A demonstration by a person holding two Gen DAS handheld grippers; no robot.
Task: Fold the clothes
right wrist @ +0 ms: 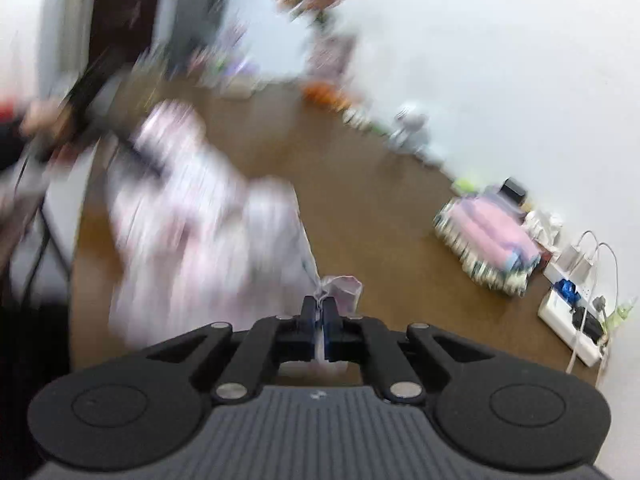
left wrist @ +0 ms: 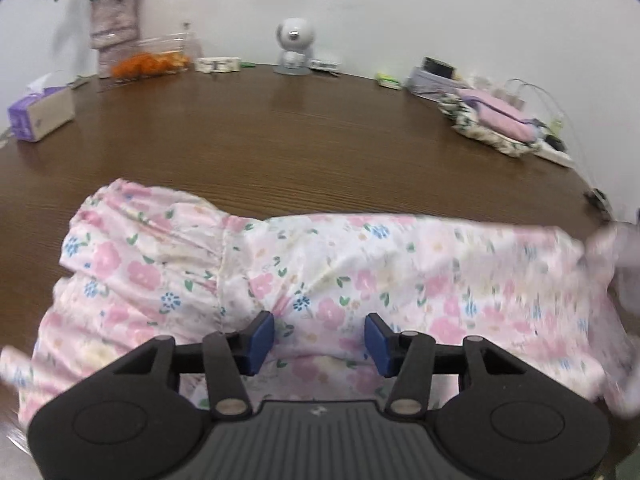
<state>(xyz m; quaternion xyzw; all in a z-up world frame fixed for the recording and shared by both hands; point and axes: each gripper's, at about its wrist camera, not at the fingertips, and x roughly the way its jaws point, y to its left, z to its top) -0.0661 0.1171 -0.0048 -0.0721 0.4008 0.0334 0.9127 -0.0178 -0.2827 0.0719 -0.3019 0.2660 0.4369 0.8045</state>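
Observation:
A pink-and-white floral garment [left wrist: 320, 272] lies crumpled across the near part of the brown wooden table [left wrist: 300, 132]. My left gripper [left wrist: 320, 342] hovers over its near edge. The blue pads [left wrist: 262, 340] stand apart, with cloth lying under and between them and not pinched. In the right wrist view the picture is smeared. There my right gripper [right wrist: 319, 314] is shut on a thin fold at one end of the garment [right wrist: 200, 220], and a bit of cloth pokes out past the fingertips. The garment's right end is blurred in the left wrist view.
Along the wall stand a tissue box [left wrist: 40, 114], a vase of flowers [left wrist: 112, 20], a clear box of oranges [left wrist: 152, 62] and a small white camera [left wrist: 294, 46]. A stack of folded clothes [right wrist: 492, 240] and a power strip [right wrist: 572, 320] sit at the right. Bare wood [right wrist: 380, 220] lies between.

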